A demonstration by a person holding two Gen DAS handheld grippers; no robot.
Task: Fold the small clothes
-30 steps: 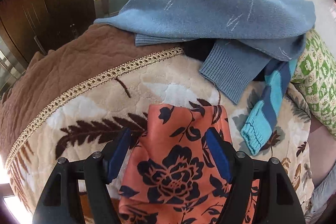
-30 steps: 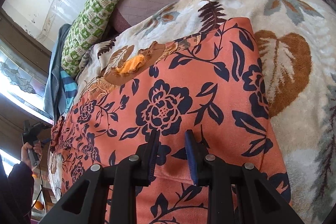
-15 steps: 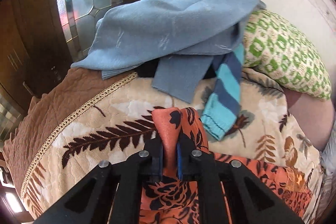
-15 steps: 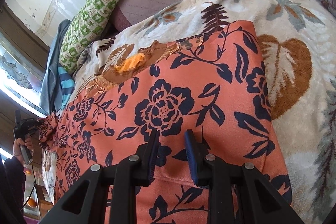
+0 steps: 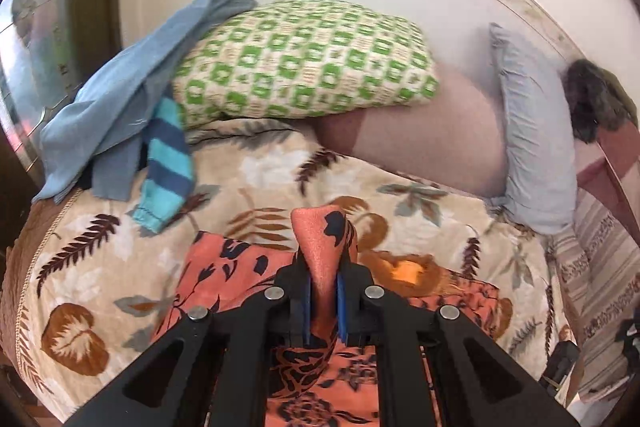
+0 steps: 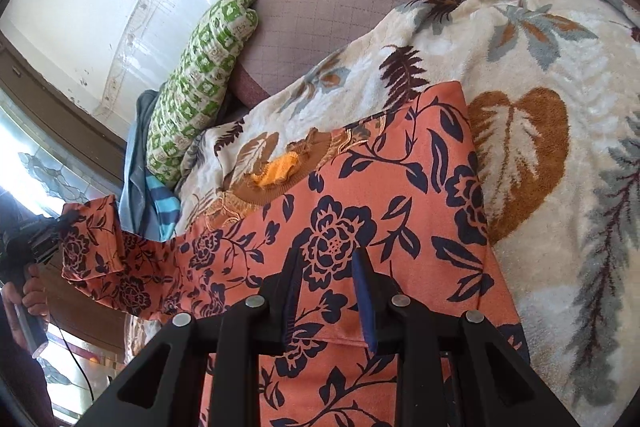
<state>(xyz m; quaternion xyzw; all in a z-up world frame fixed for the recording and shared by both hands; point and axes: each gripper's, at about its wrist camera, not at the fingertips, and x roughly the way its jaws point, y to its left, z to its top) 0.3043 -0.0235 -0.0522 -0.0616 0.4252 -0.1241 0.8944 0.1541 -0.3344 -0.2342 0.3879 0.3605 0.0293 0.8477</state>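
Observation:
An orange floral garment (image 6: 360,211) with dark blue flowers lies spread on a leaf-patterned blanket (image 6: 540,107). My left gripper (image 5: 323,291) is shut on the garment's sleeve end (image 5: 320,239), lifted off the bed; the gripper also shows at the left of the right wrist view (image 6: 56,227) with the raised sleeve (image 6: 92,239). My right gripper (image 6: 326,291) hovers low over the garment's body with a narrow gap between its blue pads (image 6: 362,291); nothing is pinched between them.
A green-patterned pillow (image 5: 304,67), a light blue sweater (image 5: 120,95) and a blue striped sleeve (image 5: 168,163) lie at the bed's far left. A pinkish bolster (image 5: 420,139) and a pale blue pillow (image 5: 532,143) lie against the wall.
My left gripper closed on the sleeve end, then lifted it and swung right, towards the pillows. My right gripper stayed in place over the garment's body.

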